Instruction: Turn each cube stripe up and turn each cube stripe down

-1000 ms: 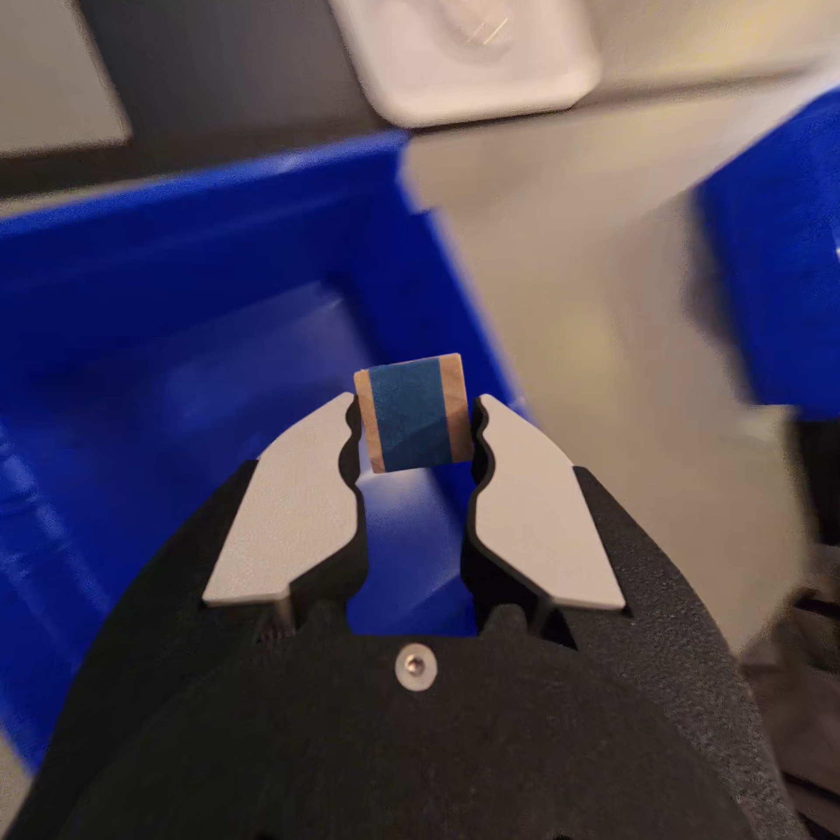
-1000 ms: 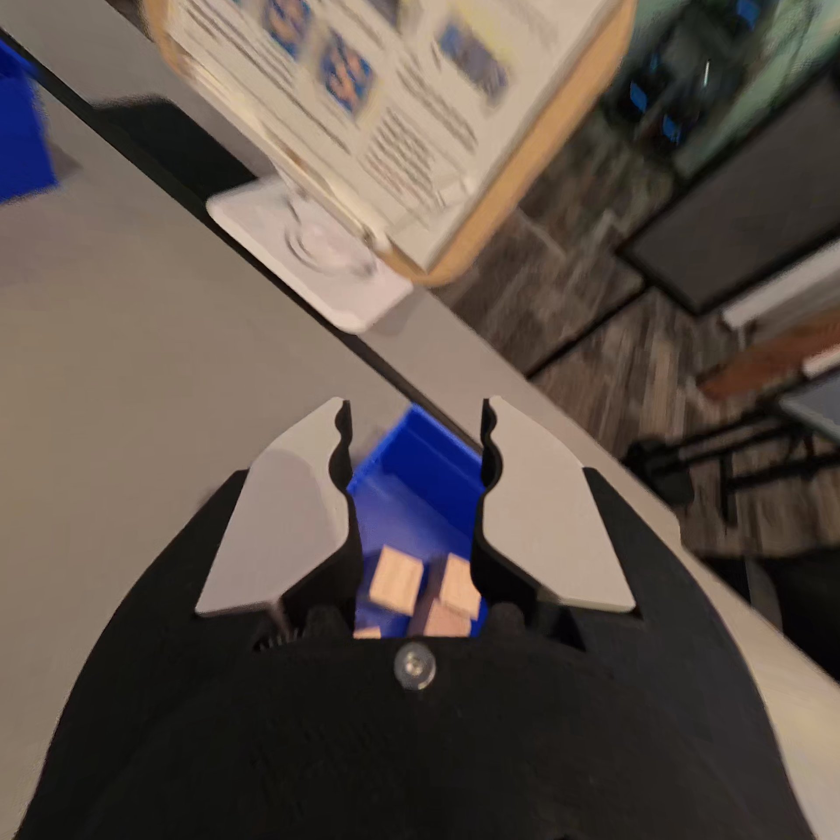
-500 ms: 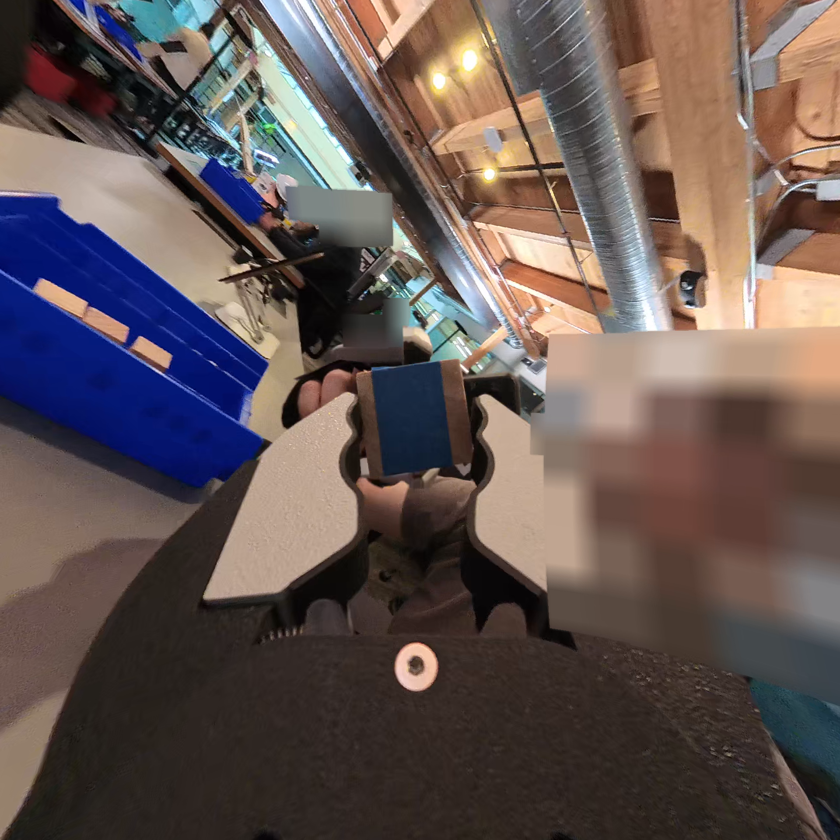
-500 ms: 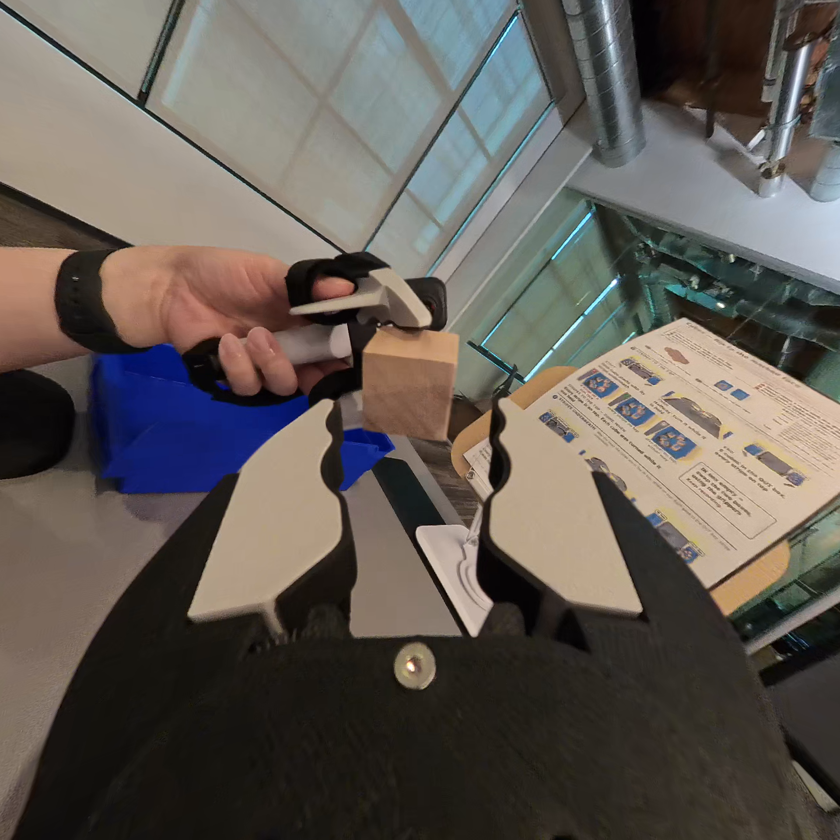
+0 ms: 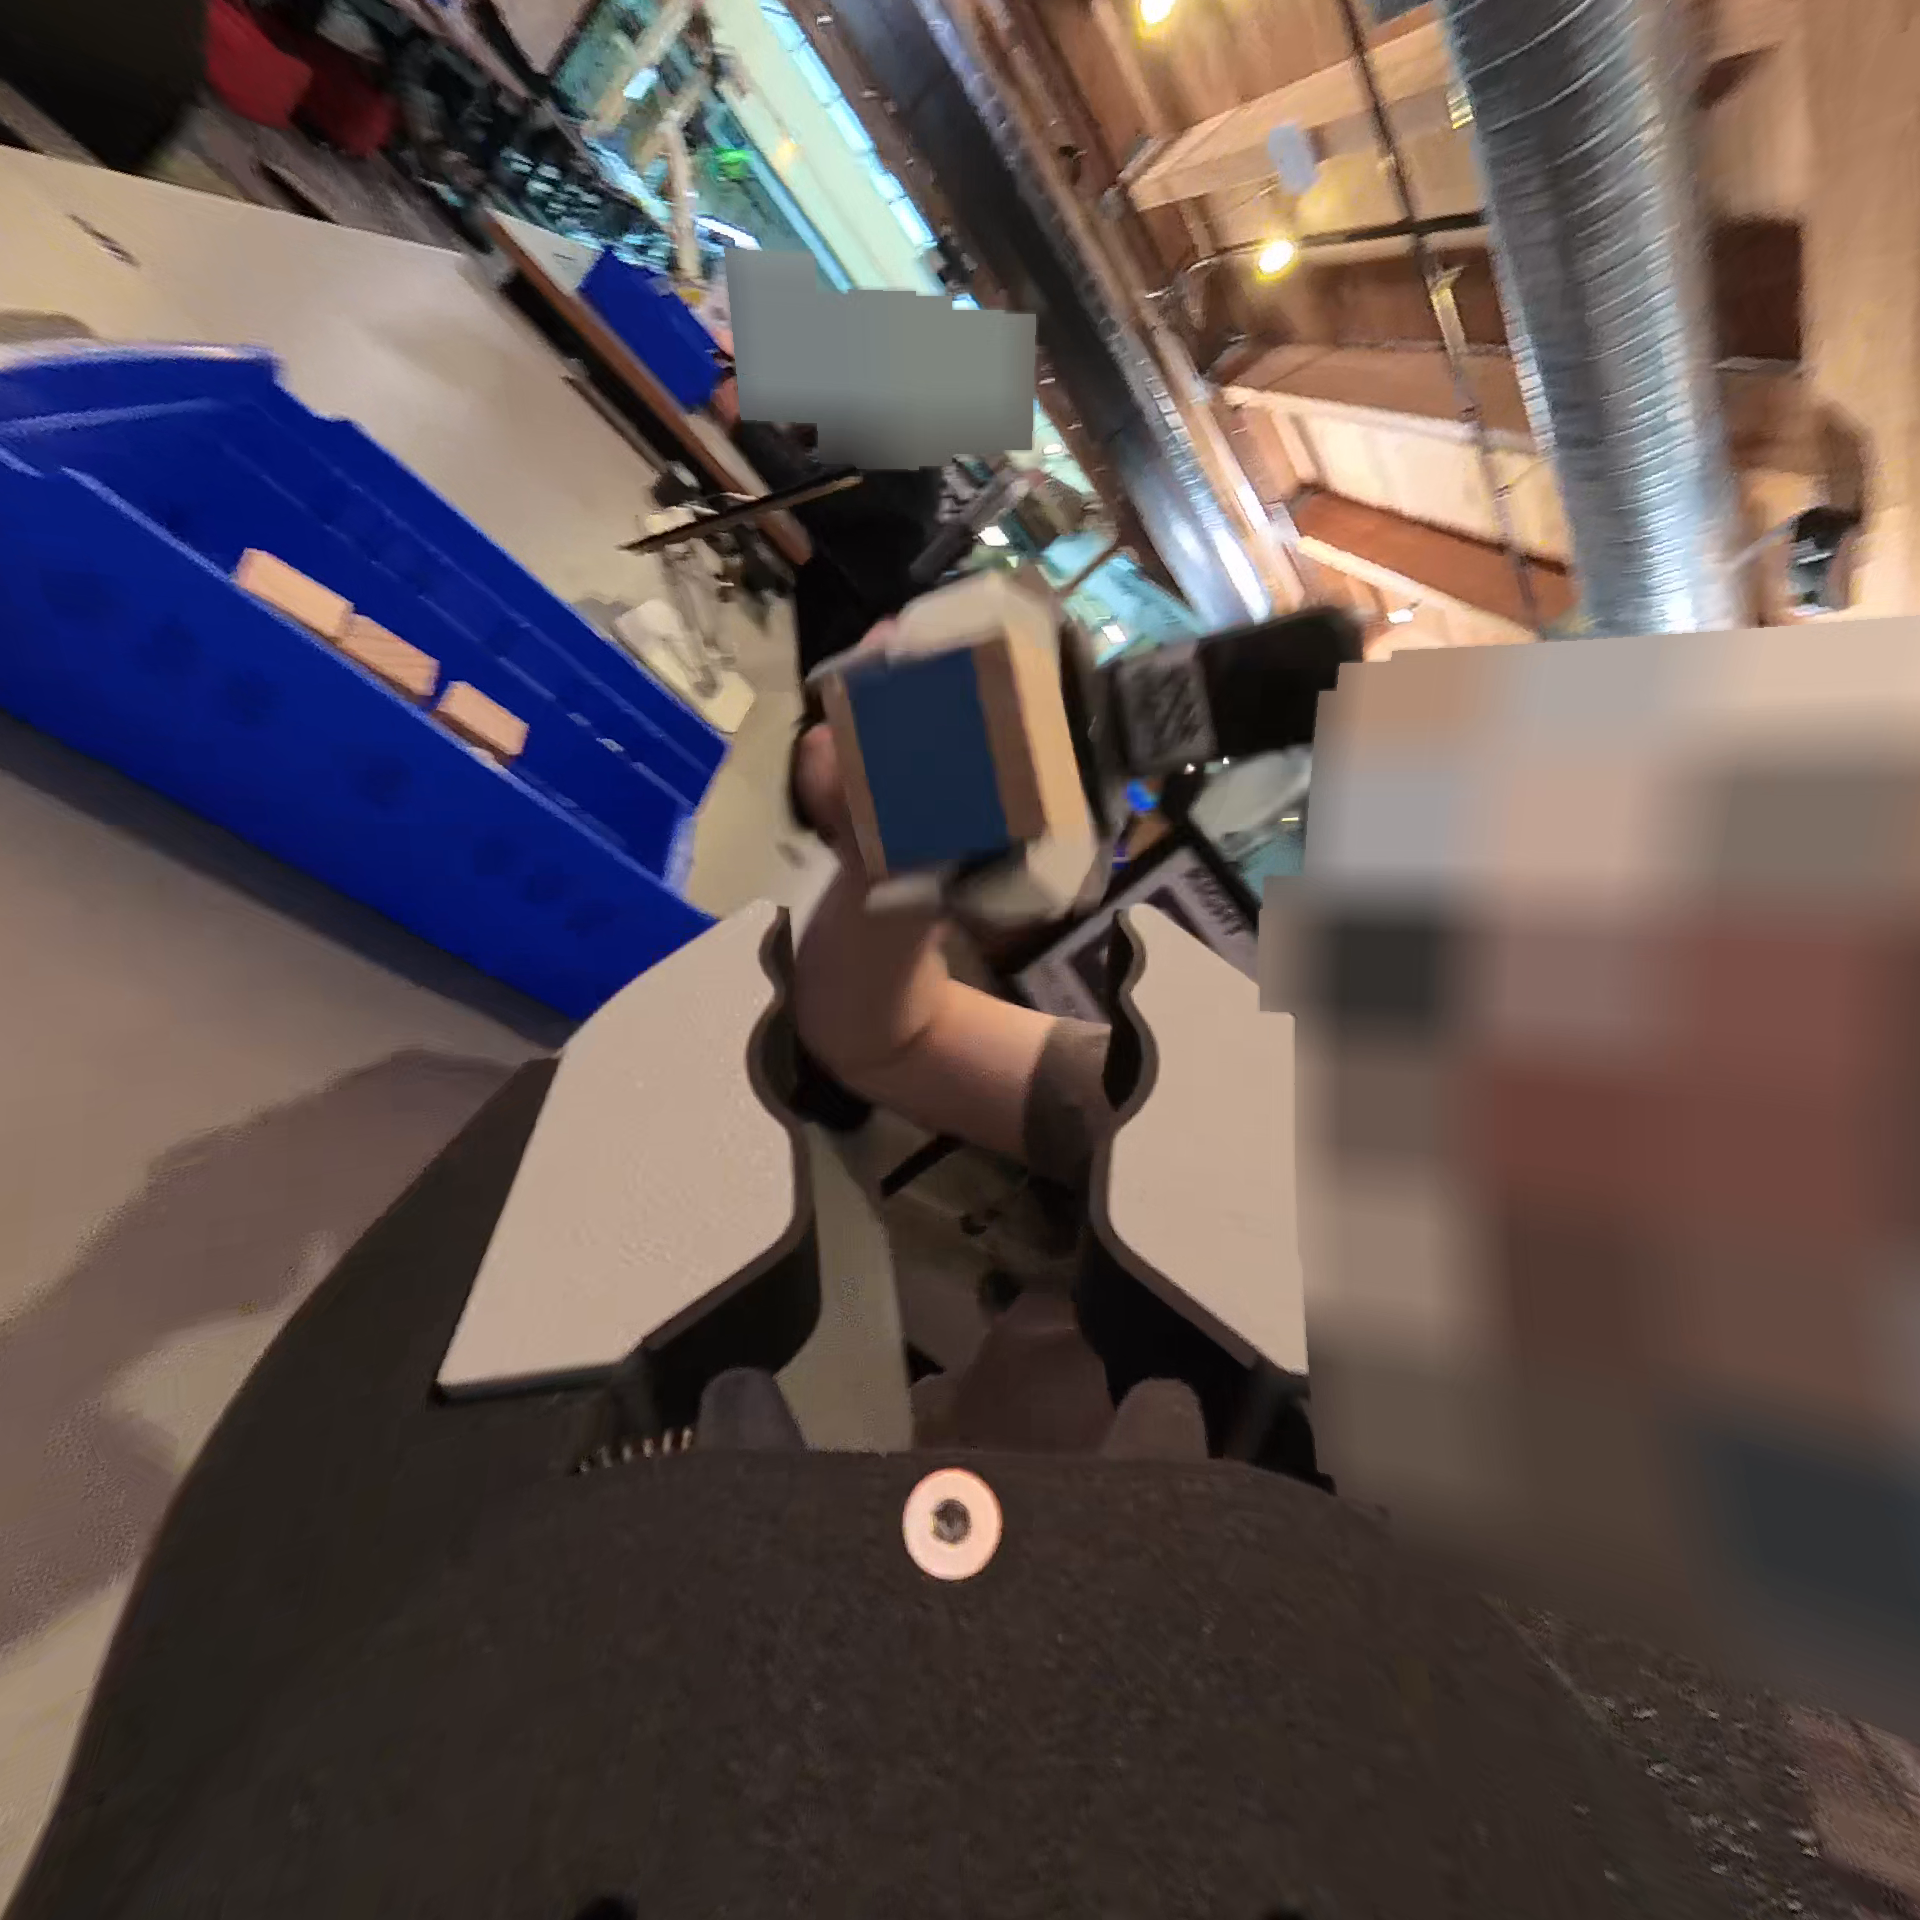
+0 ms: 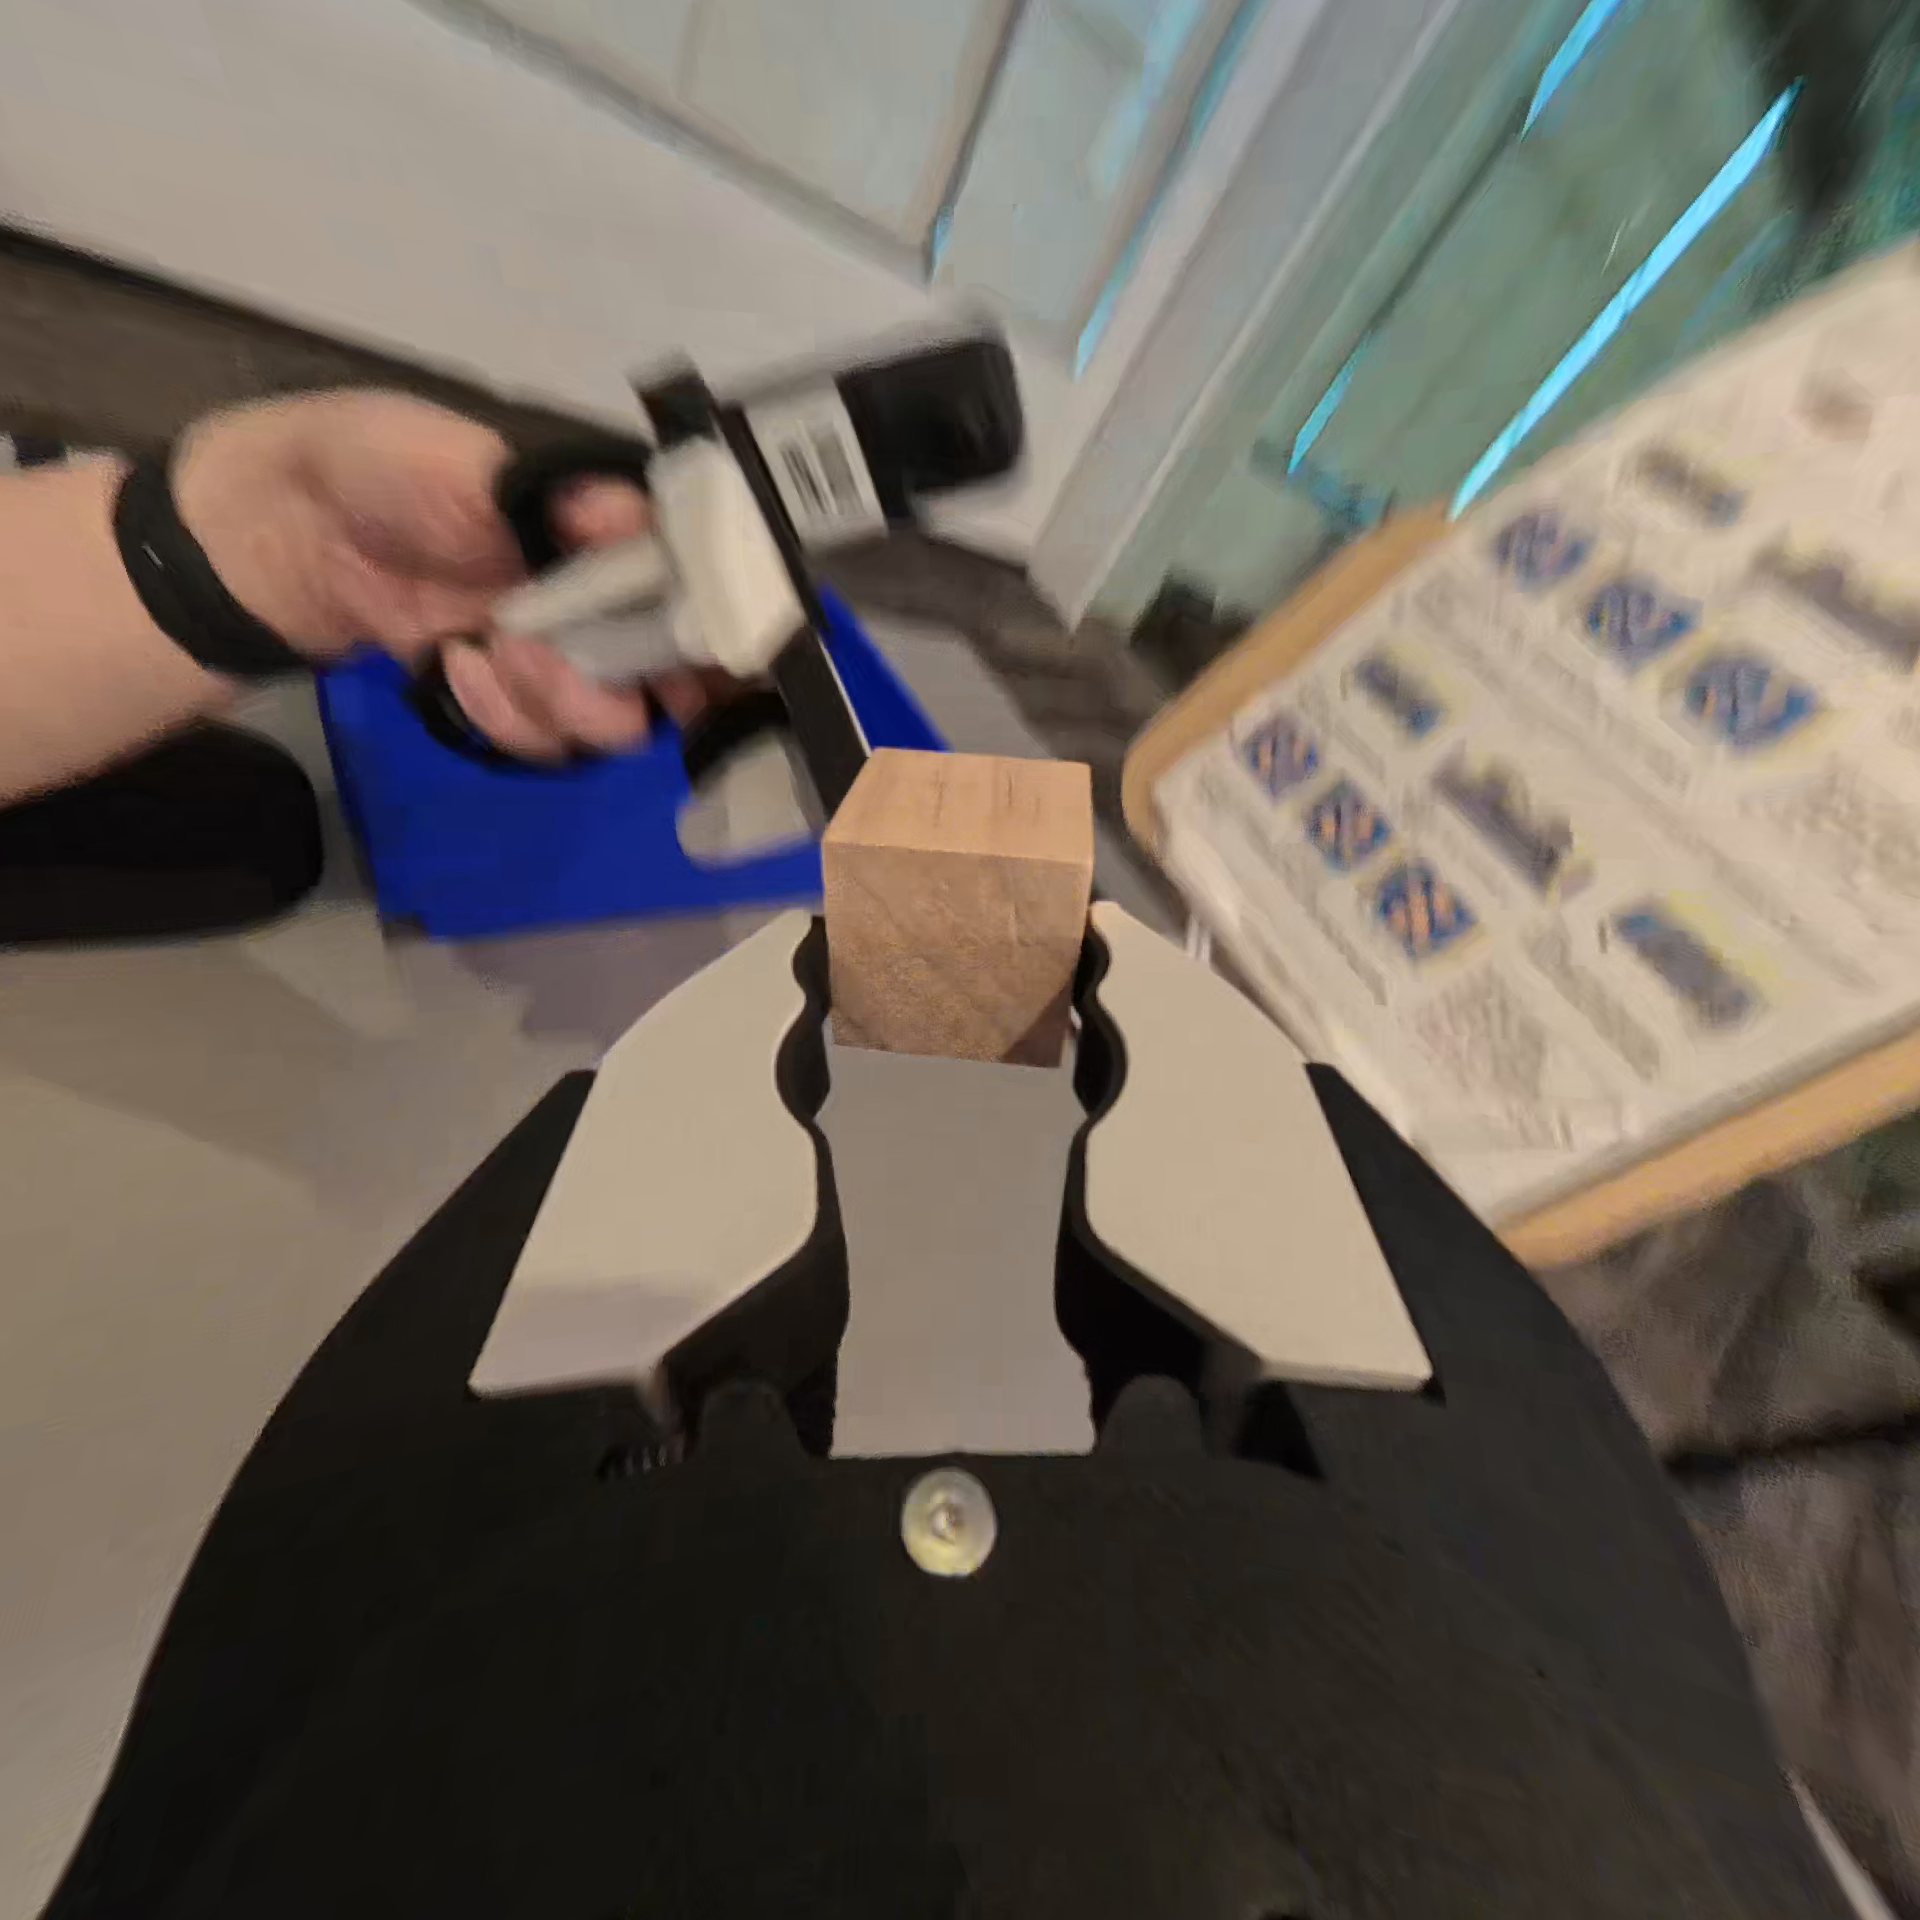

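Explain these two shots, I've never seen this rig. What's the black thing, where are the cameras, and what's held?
There is no robot here. A person holds a two-finger gripper in each hand, and each gripper carries a camera looking out along its fingers, so the black shape with grey fingers at the bottom of each picture is that view's own gripper.

In the right wrist view, the right gripper is shut on a wooden cube. Farther off, a hand holds the other gripper.

In the left wrist view, the left gripper is open and empty. It faces the same cube and sees its blue stripe.

On the grey table stands a blue bin holding more cubes. A printed sheet stands to the right.
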{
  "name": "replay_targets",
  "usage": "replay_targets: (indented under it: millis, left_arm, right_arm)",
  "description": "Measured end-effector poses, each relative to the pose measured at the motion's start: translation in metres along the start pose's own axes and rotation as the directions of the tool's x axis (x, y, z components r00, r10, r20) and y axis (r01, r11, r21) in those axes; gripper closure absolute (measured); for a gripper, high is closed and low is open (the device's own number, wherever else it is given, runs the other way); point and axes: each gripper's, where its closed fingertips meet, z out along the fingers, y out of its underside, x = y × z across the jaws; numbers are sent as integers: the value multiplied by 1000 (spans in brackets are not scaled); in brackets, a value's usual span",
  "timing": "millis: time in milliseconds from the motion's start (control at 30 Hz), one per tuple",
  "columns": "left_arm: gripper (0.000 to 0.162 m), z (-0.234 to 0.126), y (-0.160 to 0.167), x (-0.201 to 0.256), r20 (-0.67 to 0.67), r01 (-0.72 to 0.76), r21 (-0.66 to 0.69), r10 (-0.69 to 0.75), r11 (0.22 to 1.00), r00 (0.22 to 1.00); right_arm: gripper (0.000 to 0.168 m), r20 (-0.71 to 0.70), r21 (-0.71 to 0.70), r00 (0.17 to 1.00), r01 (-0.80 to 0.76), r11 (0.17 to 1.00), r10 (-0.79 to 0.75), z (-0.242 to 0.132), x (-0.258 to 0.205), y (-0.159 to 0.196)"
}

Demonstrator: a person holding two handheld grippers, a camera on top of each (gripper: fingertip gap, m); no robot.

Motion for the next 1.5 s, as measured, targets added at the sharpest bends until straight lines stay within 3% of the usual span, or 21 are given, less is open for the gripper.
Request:
replay_targets:
  millis: [33, 67, 133, 233, 300, 400, 533, 767, 867, 1167, 1500]
  left_arm:
    - [105, -4, -1, -3, 54, -32, -4, 32, 999, 998]
    - [105, -9, -3, -5, 101, -64, -9, 65, 998, 993]
    - [108, -16, -5, -5, 164, -113, -29, 116, 993, 980]
    - [112, -24, -7, -1, 191, -133, -34, 137, 991, 972]
    - [115, -28, -8, 1, 190, -130, -30, 134, 991, 973]
    - [117, -32, -11, -1, 210, -130, -19, 131, 991, 969]
    - [117, -32, -9, -2, 242, -149, -39, 154, 988, 958]
    - [117, -30, -4, -6, 266, -152, -80, 168, 985, 949]
    - [117, -30, -5, -7, 267, -145, -76, 161, 986, 950]
    - [119, -37, -9, 0, 274, -167, -54, 175, 984, 946]
    - [120, -40, -12, 3, 270, -171, -48, 177, 984, 946]
  right_arm:
    - [122, 13, -122, 998, -55, 991, 57, -15, 15, 14]
    - [122, 16, -239, 990, -134, 962, 141, -34, 28, 33]
    - [122, -21, -475, 933, -324, 818, 358, -77, 41, 83]
    - [123, -274, -710, 832, -514, 482, 483, -136, 60, 173]
    - [122, -328, -784, 769, -546, 296, 549, -153, 52, 214]
    - [122, -274, -845, 727, -495, 204, 629, -141, 38, 244]
    - [122, -239, -870, 753, -447, 210, 613, -112, 40, 264]
    - [122, -209, -899, 767, -395, 190, 606, -100, 35, 279]
    - [122, -180, -923, 814, -334, 192, 552, -98, 36, 284]
    - [122, -192, -929, 807, -333, 162, 558, -97, 37, 296]
    - [123, -190, -909, 787, -367, 197, 587, -95, 41, 292]
